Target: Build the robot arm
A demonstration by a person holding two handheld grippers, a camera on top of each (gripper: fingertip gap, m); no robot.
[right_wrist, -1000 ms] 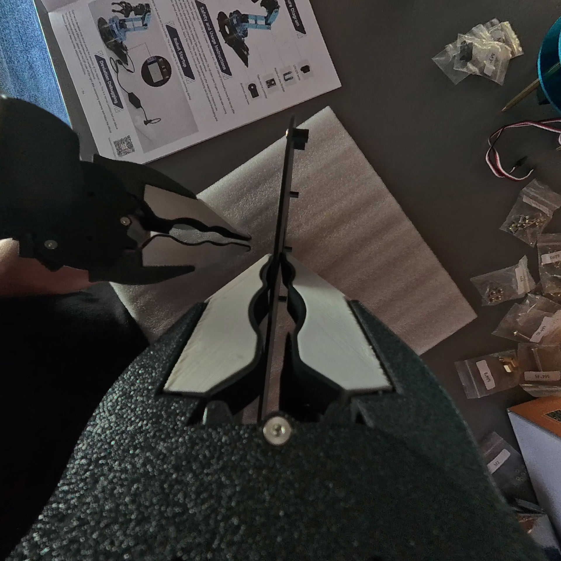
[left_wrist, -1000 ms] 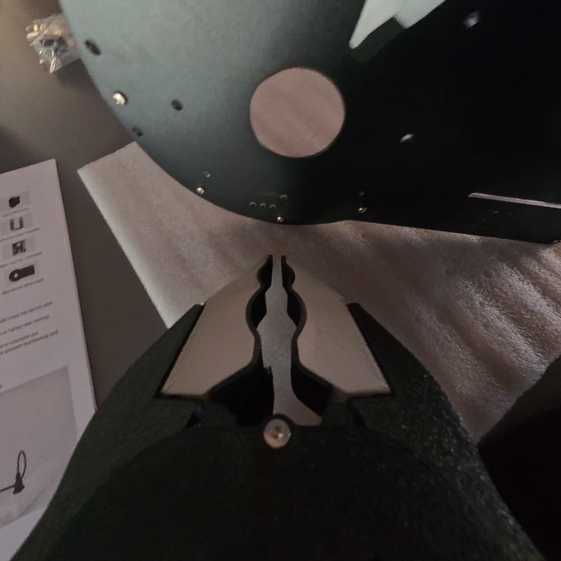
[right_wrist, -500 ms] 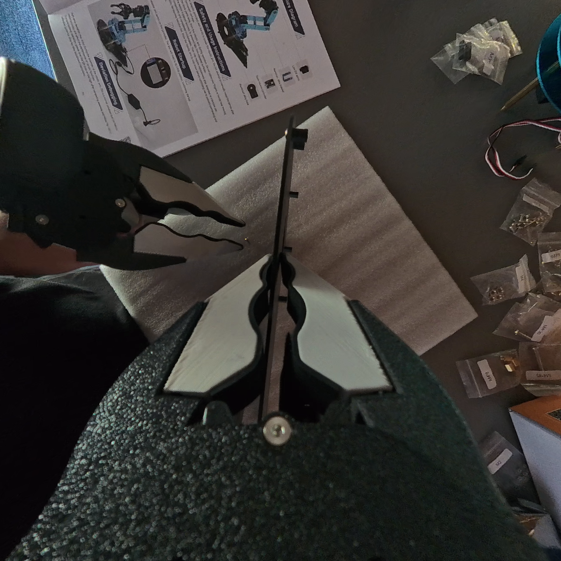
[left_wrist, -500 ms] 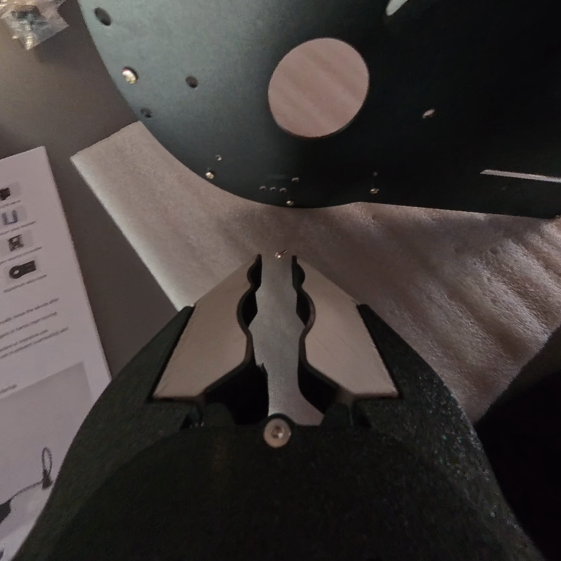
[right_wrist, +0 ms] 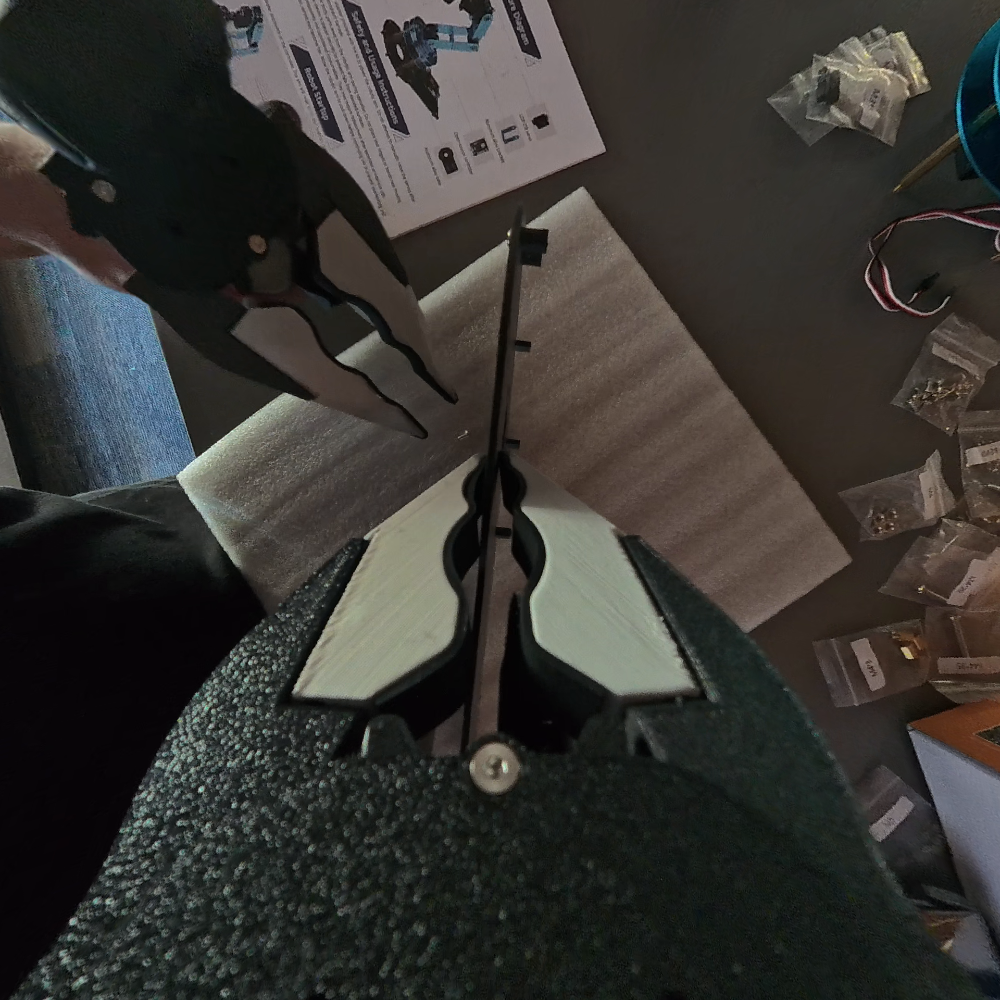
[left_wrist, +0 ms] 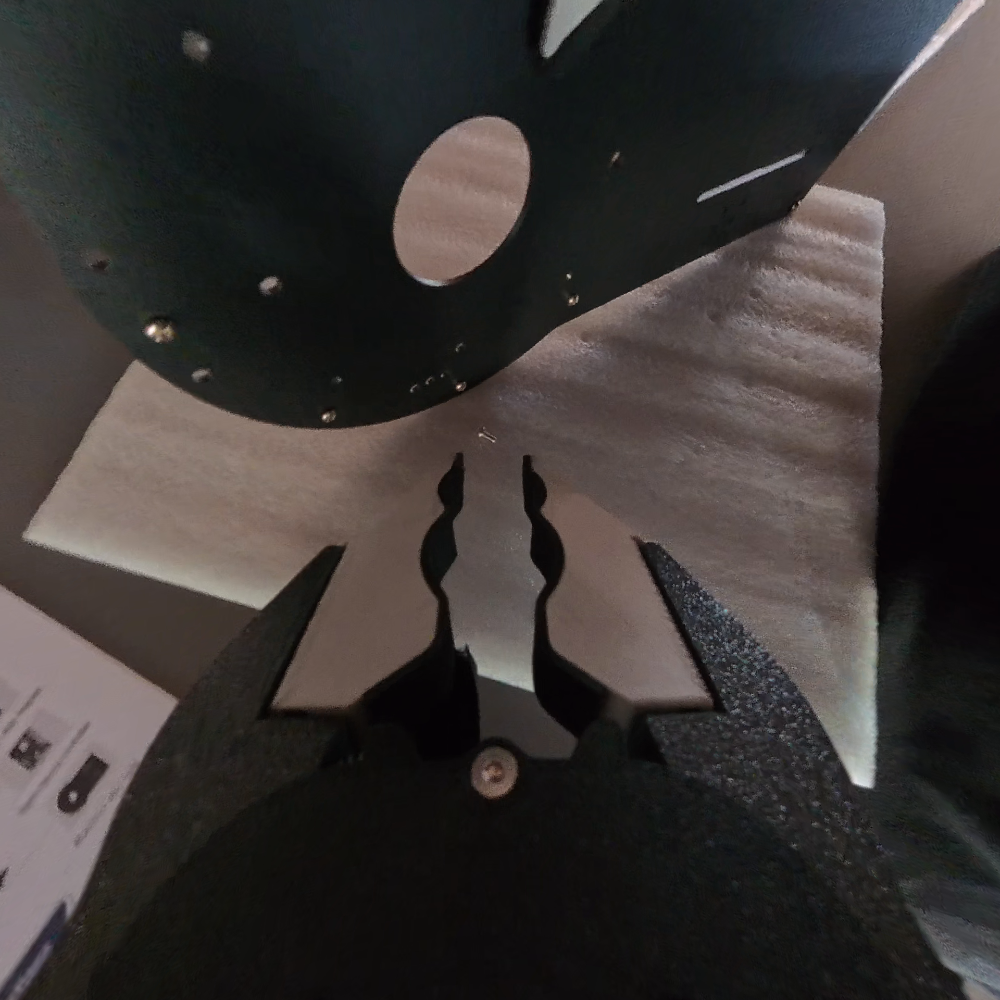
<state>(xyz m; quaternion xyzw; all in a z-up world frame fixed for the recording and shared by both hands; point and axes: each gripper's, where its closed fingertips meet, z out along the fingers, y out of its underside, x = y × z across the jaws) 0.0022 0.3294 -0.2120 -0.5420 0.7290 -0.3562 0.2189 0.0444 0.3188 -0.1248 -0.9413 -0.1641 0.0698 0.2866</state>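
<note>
My right gripper [right_wrist: 492, 460] is shut on a thin black plate [right_wrist: 506, 346], held on edge above a white foam sheet [right_wrist: 622, 433]. In the left wrist view the plate [left_wrist: 270, 189] shows as a broad black panel with a large round hole and small screw holes, tilted. My left gripper [left_wrist: 491, 460] is open and empty, fingertips just above the foam sheet [left_wrist: 676, 433]. A tiny silver screw [left_wrist: 487, 434] lies on the foam just ahead of the fingertips. The right wrist view shows the left gripper [right_wrist: 438, 416] and the screw [right_wrist: 461, 434] beside the plate.
A printed instruction sheet [right_wrist: 433, 97] lies on the dark table beyond the foam, also at lower left in the left wrist view [left_wrist: 59, 757]. Several small bags of hardware [right_wrist: 931, 514] lie at right, with a red-white-black wire [right_wrist: 909, 260], a blue round thing [right_wrist: 979, 108] and a box corner [right_wrist: 963, 768].
My left gripper has opened and let a tiny screw drop onto the foam. It has then swung round to a steeper angle. The plate in the right gripper stays gripped.
</note>
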